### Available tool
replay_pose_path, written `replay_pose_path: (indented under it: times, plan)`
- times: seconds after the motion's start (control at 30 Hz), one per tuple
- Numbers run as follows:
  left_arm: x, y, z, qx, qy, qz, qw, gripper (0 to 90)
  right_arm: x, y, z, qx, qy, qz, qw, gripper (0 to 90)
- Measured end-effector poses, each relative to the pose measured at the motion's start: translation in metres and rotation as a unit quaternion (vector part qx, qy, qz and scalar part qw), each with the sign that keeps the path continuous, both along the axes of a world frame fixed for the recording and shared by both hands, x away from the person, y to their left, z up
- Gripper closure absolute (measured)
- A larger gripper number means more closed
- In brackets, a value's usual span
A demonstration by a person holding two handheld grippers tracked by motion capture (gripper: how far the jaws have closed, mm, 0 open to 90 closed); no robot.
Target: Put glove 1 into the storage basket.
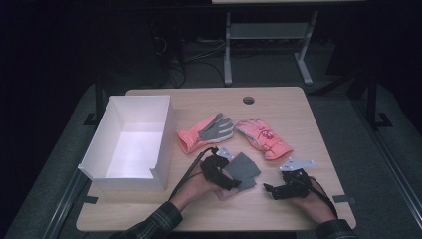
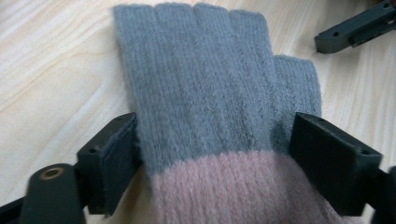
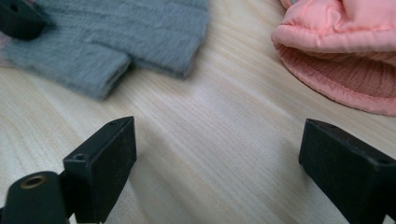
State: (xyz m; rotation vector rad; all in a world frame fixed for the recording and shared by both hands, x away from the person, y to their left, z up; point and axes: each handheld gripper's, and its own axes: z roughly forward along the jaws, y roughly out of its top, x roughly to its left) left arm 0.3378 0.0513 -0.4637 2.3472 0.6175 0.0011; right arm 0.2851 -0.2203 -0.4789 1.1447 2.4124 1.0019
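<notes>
Your left gripper [image 2: 215,154] sits over the grey knitted fingerless glove with a pink cuff [image 2: 215,93], which lies flat on the light wooden table [image 1: 278,107] near your edge of it. The jaws stand apart, one on each side of the glove where the grey knit meets the pink band; the left jaw touches the glove's edge, and the right jaw lies against the base of the thumb stub, but they have not squeezed the fabric. The glove's short finger stubs point away from that gripper, toward the tip of the other one.

Your right gripper [image 3: 217,161] rests low over bare wood with its jaws wide apart and nothing between them. From its view the grey glove lies ahead and to the left, apart from the jaws, and the ribbed cuff of a padded salmon-pink winter glove [image 3: 345,51] lies ahead and to the right.

In the high view, a second pink glove with a grey palm [image 1: 206,132] lies beside the first, beyond your grippers, and a white open cardboard box [image 1: 99,144] stands at the table's left.
</notes>
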Motion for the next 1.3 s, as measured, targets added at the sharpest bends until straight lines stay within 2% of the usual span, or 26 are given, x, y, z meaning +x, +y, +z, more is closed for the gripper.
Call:
replay_pose_path:
  times: [0.17,0.3,0.47,0.6,0.8,1.03,1.3]
  plan:
    - [-0.001,0.0,0.002,0.008,-0.004,-0.013,0.9999,28.1,-0.001,0.0,-0.002,0.007,-0.004,-0.004,1.0,9.2]
    - [-0.003,0.0,0.003,0.005,0.003,-0.02,0.9998,39.2,-0.001,-0.001,-0.003,0.011,-0.009,-0.004,0.9999,8.6]
    - [-0.002,0.0,0.004,-0.003,0.025,-0.034,0.9991,55.7,-0.001,0.0,-0.003,0.01,-0.008,-0.007,0.9999,7.6]
    - [-0.001,-0.002,0.005,0.002,0.032,-0.04,0.9987,62.5,0.0,0.0,-0.003,0.008,-0.006,-0.012,0.9999,5.4]
    - [0.002,0.001,0.009,-0.004,0.046,-0.047,0.9978,65.2,0.001,0.0,-0.003,0.006,-0.004,-0.018,0.9998,2.9]
    - [0.0,0.005,0.021,-0.002,0.042,-0.048,0.9979,65.6,0.001,0.0,-0.003,0.005,-0.003,-0.019,0.9998,2.8]
    - [0.004,0.024,0.053,-0.023,0.036,-0.021,0.9989,65.5,0.001,0.0,-0.003,0.005,-0.003,-0.019,0.9998,2.8]
